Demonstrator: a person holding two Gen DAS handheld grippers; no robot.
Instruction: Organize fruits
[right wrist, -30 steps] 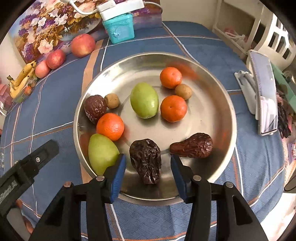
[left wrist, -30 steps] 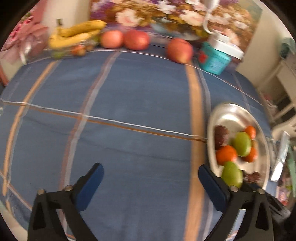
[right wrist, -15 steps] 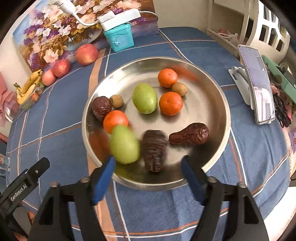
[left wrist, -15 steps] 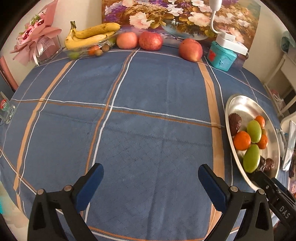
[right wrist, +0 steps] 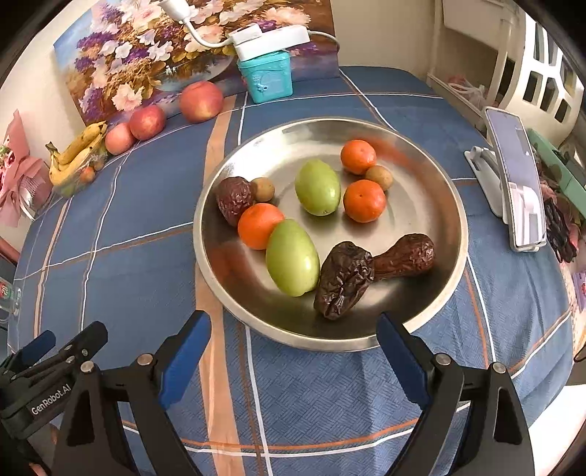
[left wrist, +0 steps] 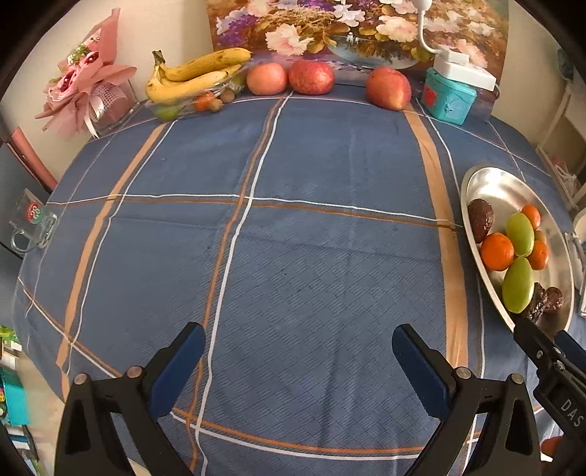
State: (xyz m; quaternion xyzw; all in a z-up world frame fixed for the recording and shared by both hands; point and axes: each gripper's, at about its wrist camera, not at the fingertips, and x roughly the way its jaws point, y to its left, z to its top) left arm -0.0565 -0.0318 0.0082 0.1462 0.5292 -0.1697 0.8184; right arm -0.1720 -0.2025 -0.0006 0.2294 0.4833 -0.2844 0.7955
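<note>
Since a second ago the right tool (right wrist: 293, 351) has backed off the tray (right wrist: 439, 205) and spread wide, letting go of the dark wrinkled fruit (right wrist: 342, 280) it then straddled; its fingers now stand released over the cloth just short of the tray's near rim, gripping nothing. That fruit lies on the tray, touching a second wrinkled fruit (right wrist: 406, 256) at its far end, and the near green fruit (right wrist: 293, 258) has shifted to lie just beside it, against an orange (right wrist: 258, 225). Further in sit another green fruit (right wrist: 316, 186), two more oranges (right wrist: 364, 200) (right wrist: 358, 156), a third wrinkled fruit (right wrist: 234, 199) and two small brown fruits (right wrist: 262, 189) (right wrist: 379, 177). The left tool (left wrist: 295, 360) has swung to face the bare blue cloth of the tabletop (left wrist: 311, 256); it too is released, fingers well apart and empty, with the tray (left wrist: 494, 183) off to its right. Along the far edge lie bananas (left wrist: 194, 75) over a small dish of fruit, and three apples (left wrist: 266, 78) (left wrist: 311, 77) (left wrist: 388, 88) in front of a flower painting (left wrist: 348, 29). A teal box (left wrist: 448, 99) stands beside the rightmost apple, and a phone on a stand (right wrist: 516, 179) sits right of the tray.
</note>
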